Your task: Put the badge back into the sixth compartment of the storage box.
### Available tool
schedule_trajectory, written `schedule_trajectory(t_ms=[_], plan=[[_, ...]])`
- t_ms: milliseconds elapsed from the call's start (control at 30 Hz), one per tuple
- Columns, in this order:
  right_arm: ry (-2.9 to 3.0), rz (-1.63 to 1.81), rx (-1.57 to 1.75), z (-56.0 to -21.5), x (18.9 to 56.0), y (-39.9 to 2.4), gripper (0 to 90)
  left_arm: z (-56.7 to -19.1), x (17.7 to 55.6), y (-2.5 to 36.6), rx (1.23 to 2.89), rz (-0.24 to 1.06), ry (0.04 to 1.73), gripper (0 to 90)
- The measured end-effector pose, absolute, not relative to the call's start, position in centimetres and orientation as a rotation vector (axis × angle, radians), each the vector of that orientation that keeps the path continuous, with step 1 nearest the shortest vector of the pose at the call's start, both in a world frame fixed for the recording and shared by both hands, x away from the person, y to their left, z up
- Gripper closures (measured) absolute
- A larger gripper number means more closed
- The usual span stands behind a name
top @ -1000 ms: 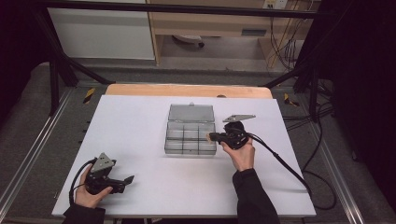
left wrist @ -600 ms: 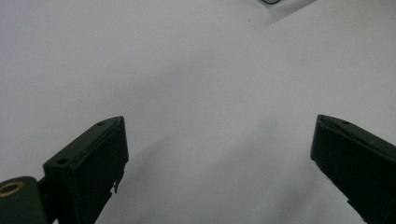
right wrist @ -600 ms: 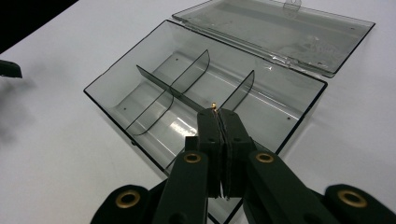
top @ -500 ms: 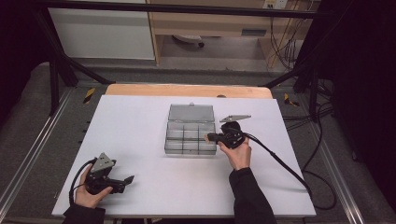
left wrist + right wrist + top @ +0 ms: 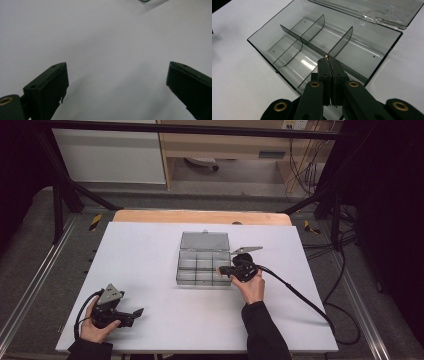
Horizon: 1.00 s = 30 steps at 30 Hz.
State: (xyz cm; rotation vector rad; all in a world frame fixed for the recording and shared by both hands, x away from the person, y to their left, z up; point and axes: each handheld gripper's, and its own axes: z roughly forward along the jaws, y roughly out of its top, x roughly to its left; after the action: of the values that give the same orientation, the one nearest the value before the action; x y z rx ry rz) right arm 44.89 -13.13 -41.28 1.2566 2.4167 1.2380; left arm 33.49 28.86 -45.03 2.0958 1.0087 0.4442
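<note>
So the landmark here is the clear plastic organizer box (image 5: 204,267) sitting about mid-table on the white table (image 5: 150,255), lid (image 5: 205,240) flipped open and lying flat on the far side of it.

Way off to the left of the box and nearer the person's edge, the left gripper (image 5: 137,312) is resting in the left hand (image 5: 95,327), well apart from the box. In the left gripper view its two black jaws stand wide apart with nothing but bare table between them, and just a corner of the box peeks in at the top (image 5: 146,1).

The box itself has dividers (image 5: 312,37) splitting it into compartments, and the ones I can see look empty.

At the right end of the box, the right gripper (image 5: 220,269) comes in from the right hand (image 5: 252,287), its tips right over the box's right-hand side. In the right gripper view (image 5: 329,61) the jaws are pressed together, pinching a tiny gold-coloured bit (image 5: 326,56) right at the tips, too small to tell what it is. It hangs over the compartment nearest the gripper, next to a divider
</note>
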Motion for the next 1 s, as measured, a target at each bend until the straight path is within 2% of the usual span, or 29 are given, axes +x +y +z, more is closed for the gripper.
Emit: schedule_trajectory(t_ms=[800, 1000], plan=[[2.455, 1.168, 1.264, -42.9, 44.8, -12.4, 88.3, -45.0, 33.5, 28.9, 2.097, 0.444, 1.007, 3.9], [2.434, 1.187, 1.231, -42.6, 44.6, -12.5, 82.6, -45.0, 33.5, 28.9, 2.097, 0.443, 1.008, 3.9]])
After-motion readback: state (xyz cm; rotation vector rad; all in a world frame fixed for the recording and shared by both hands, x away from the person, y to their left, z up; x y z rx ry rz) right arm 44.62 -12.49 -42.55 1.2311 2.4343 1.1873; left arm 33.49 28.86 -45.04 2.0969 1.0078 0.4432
